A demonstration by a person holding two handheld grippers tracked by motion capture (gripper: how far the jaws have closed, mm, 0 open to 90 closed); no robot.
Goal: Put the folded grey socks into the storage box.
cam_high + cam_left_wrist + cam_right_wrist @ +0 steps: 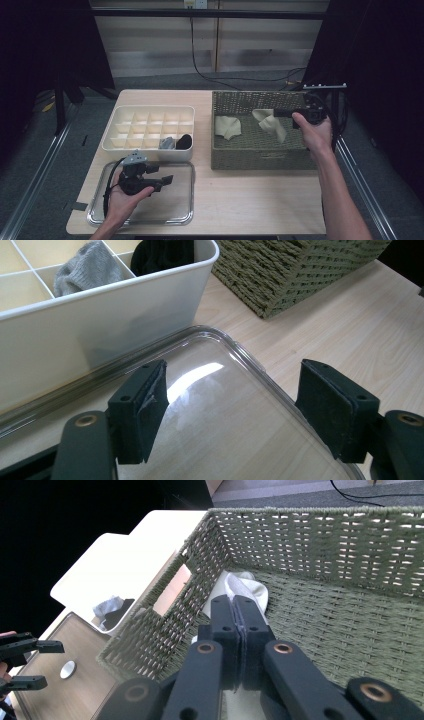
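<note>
From above, I am holding my right gripper [280,113] over the wicker basket [260,155] at the right of the tabletop [240,195], and a cream cloth [270,124] is hanging from its tip, lifted clear of the basket floor, while a second cream cloth [227,127] is lying flat toward the basket's left end. My left gripper [169,180] is hovering over the clear tray [185,217] at the near left, just in front of the white divided organizer [150,150]. Looking along my left gripper [230,410], I am seeing its jaws standing wide apart with nothing between them, the tray's glossy rim [250,360] below, and the organizer's wall [100,325] with a grey sock [87,267] and a black sock [162,254] in its nearest compartments, detail the high view is blurring into dark lumps. Looking along my right gripper [239,615], I am seeing the jaws clenched together on the cloth [247,587], whose pale fold is peeking out beyond the tips; the rest of it is hiding behind the jaws, so I cannot tell its shape there, and the second cloth is cut out of this view.
</note>
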